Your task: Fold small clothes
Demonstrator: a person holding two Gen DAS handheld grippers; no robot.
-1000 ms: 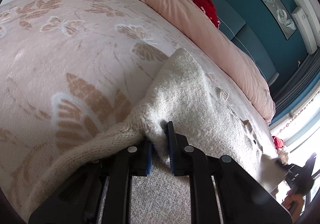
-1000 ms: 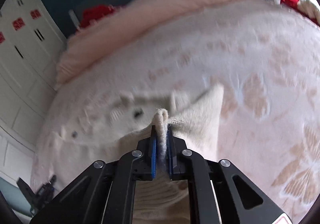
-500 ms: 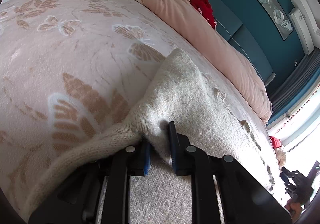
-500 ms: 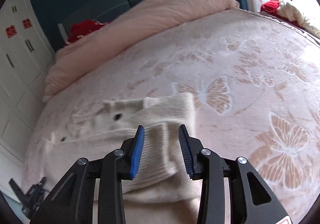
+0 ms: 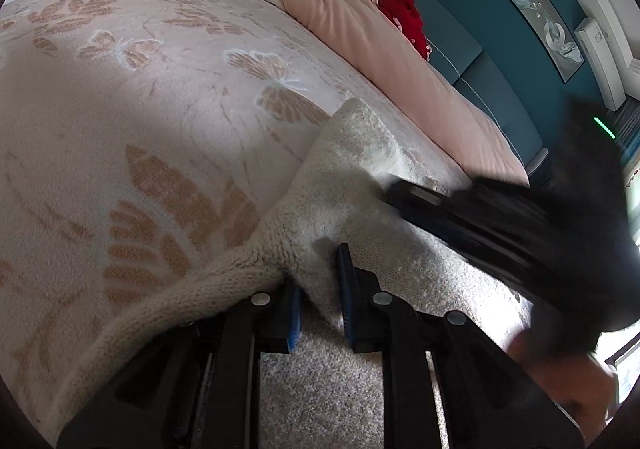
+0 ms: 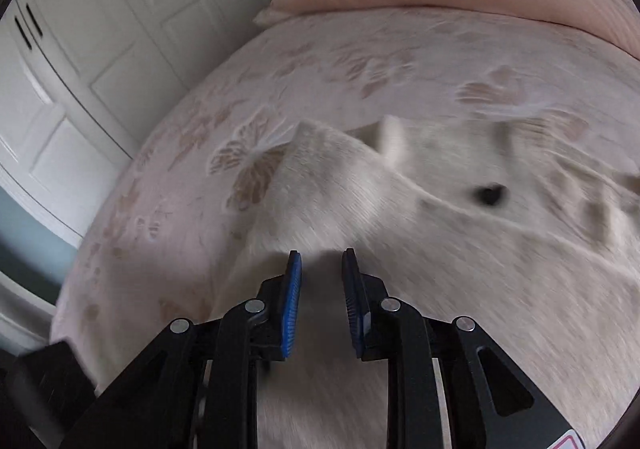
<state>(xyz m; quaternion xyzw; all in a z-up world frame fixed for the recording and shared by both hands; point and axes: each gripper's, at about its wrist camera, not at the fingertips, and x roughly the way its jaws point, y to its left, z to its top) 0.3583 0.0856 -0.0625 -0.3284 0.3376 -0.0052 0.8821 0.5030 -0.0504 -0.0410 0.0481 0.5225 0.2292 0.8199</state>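
A cream knitted cardigan (image 5: 352, 177) lies spread on the bed, its dark button (image 6: 489, 193) showing in the right wrist view, where the cardigan (image 6: 400, 249) fills the middle. My left gripper (image 5: 318, 269) has its jaws part open around a raised fold of the knit, which fills the gap between the blue pads. My right gripper (image 6: 321, 265) is open and empty, low over the cardigan. It shows blurred in the left wrist view (image 5: 472, 213), reaching in from the right over the cardigan.
A pink bedspread with butterfly print (image 5: 140, 109) covers the bed. A rolled pink duvet (image 5: 380, 49) lies along the far side with a red garment (image 5: 404, 17) behind it. White wardrobe doors (image 6: 100, 49) stand beyond the bed's left edge.
My right gripper let go of the cardigan's edge, opened, and swung left across the garment toward my left gripper. My left gripper's jaws have widened slightly around the fold.
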